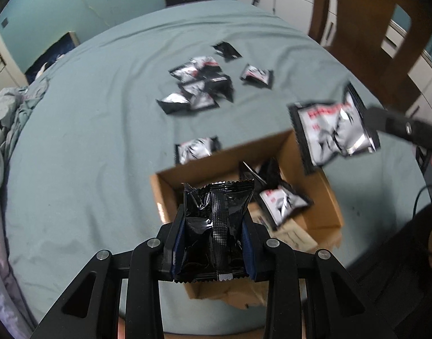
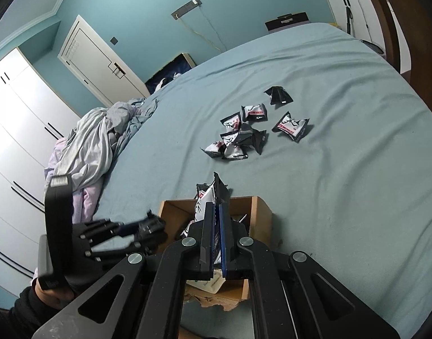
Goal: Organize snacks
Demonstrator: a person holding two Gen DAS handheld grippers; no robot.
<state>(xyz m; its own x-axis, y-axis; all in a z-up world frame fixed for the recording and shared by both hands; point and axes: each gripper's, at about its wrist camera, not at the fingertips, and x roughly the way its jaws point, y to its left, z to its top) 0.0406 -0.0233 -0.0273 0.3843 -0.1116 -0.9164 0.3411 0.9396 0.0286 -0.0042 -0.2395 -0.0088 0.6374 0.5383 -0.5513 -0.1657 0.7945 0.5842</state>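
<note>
Left gripper (image 1: 214, 240): my jaws are clamped on a black packet (image 1: 216, 226), above the near end of the box (image 1: 326, 197).
Right gripper (image 2: 215, 237): I pinch a white packet (image 2: 206, 197) edge-on over the box.
Box: cardboard, on the bed (image 2: 343, 169), packets inside.
Loose packets (image 2: 238, 135): scattered beyond the box.

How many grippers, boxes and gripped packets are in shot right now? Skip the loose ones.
Grippers: 2, left gripper and right gripper
Cardboard box: 1
Gripped packets: 2, black packet in the left, silver-and-black packet in the right
Total: 5
</note>
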